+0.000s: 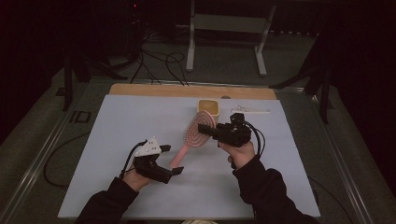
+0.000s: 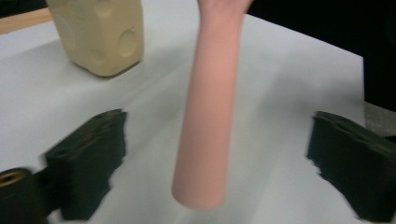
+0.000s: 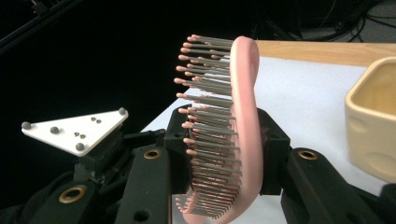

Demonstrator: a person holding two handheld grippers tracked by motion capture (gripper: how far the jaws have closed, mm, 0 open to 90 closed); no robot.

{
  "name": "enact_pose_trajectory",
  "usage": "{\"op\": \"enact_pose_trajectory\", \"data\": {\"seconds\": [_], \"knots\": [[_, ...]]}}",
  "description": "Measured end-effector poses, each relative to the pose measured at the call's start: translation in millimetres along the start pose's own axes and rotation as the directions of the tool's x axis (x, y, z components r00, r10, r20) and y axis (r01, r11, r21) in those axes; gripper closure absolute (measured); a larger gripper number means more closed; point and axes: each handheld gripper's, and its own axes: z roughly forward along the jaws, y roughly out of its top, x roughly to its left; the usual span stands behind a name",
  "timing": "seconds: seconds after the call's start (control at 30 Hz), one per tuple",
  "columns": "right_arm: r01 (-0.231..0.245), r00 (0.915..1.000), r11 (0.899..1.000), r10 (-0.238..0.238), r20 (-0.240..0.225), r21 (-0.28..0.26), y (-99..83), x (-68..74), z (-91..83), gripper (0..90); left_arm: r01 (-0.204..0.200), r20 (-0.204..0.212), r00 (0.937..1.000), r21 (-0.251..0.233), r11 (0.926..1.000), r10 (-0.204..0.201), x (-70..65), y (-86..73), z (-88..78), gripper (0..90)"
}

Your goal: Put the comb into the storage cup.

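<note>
A pink hairbrush [image 1: 192,135] lies slantwise across the middle of the white mat. My right gripper [image 1: 204,128] is shut on the brush's head [image 3: 245,126], which stands on edge with its bristles facing the left jaw. The round pink handle [image 2: 208,121] runs down between the jaws of my left gripper [image 1: 172,161]. That gripper is open, its black fingers [image 2: 88,163] well apart and touching nothing. The handle's end hangs a little above the mat.
A cream square cup [image 1: 208,107] stands just behind the brush head, close to my right gripper. A thin white stick-like item [image 1: 252,111] lies at the back right. The mat [image 1: 116,140] covers a wooden board. Cables and a metal stand sit on the floor beyond.
</note>
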Motion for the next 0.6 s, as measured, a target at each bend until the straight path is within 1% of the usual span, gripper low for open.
{"op": "enact_pose_trajectory", "data": {"seconds": [0.03,0.07,0.13,0.2,0.3,0.33,0.4,0.47,0.53,0.6], "knots": [[0.004,1.0000,1.000,-0.004,0.004,-0.003,1.4,-0.2,-0.9,64.8,-0.005,0.007,1.0000,-0.002,1.0000,0.005,0.9,-0.5,-1.7,3.2],[0.008,0.9999,1.000,-0.008,0.006,-0.007,3.8,-0.7,-2.3,64.8,-0.004,0.016,0.9999,0.005,1.0000,0.004,1.6,-1.1,-2.7,1.3],[0.009,0.9999,1.000,-0.008,0.012,-0.013,6.8,-0.8,-4.4,64.8,-0.010,0.011,0.9999,0.002,0.9999,0.010,2.2,-2.3,-4.7,0.2],[0.013,0.9998,1.000,-0.013,0.013,-0.016,8.2,-0.9,-5.4,64.8,-0.010,0.014,0.9999,0.006,0.9999,0.010,2.9,-2.9,-5.9,0.2],[0.024,0.9995,0.999,-0.023,0.022,-0.030,14.8,-1.3,-9.4,64.8,0.003,0.003,1.0000,0.013,0.9999,-0.003,5.6,-6.7,-11.3,0.1],[0.026,0.9994,0.999,-0.025,0.024,-0.034,16.2,-1.4,-10.3,64.8,0.013,0.009,0.9999,0.013,0.9998,-0.013,6.4,-7.8,-12.8,0.1],[0.031,0.9992,0.999,-0.030,0.028,-0.038,18.8,-1.6,-12.0,64.8,0.015,-0.003,0.9999,0.017,0.9998,-0.014,7.5,-10.1,-15.6,0.1],[0.033,0.9990,0.999,-0.032,0.030,-0.041,21.0,-1.6,-13.2,64.8,0.018,-0.007,0.9998,0.020,0.9996,-0.018,9.1,-12.5,-18.9,0.0],[0.038,0.9988,0.998,-0.037,0.032,-0.044,22.9,-1.9,-14.2,64.8,0.024,0.003,0.9997,0.032,0.9992,-0.025,10.6,-14.7,-21.7,0.1],[0.038,0.9987,0.998,-0.036,0.035,-0.047,24.5,-2.3,-15.0,64.9,0.031,0.004,0.9995,0.036,0.9989,-0.031,11.5,-17.0,-24.6,0.1]]}}
